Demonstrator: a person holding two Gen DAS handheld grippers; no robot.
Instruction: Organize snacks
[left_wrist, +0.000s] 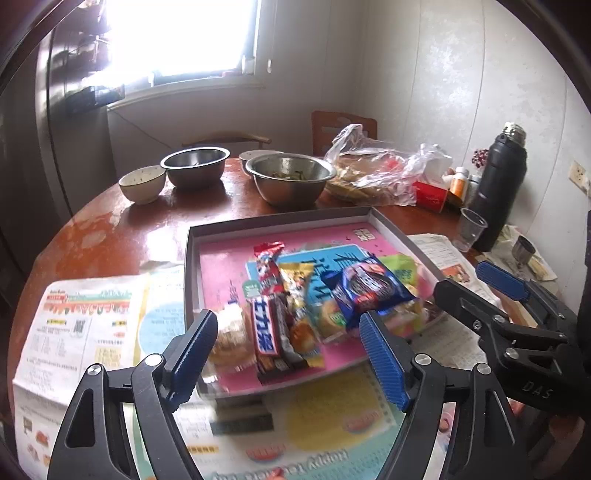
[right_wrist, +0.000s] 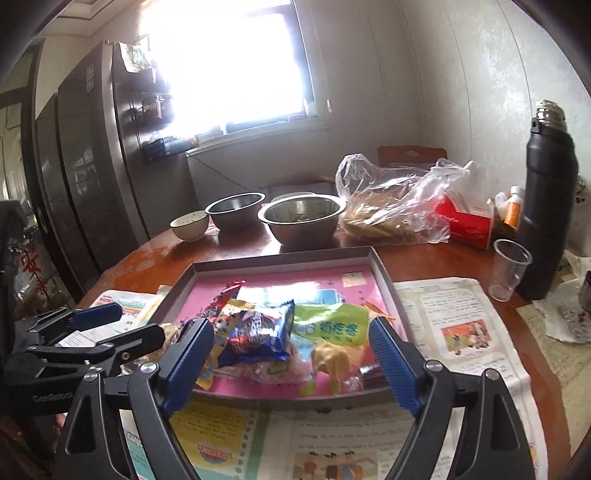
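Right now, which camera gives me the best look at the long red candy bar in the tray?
The left wrist view: the long red candy bar lies full length, label readable, between the open fingers. In the right wrist view only its red end shows, behind other packets.

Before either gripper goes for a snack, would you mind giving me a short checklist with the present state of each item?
1. Left gripper open, holding nothing: ok.
2. Right gripper open, holding nothing: ok.
3. Snacks lie inside the tray: ok.
4. Blue packet on top of the pile, free to grasp: ok.
5. Snacks sorted in rows: not ok, heaped and overlapping.
6. Cup clear of the tray: ok.
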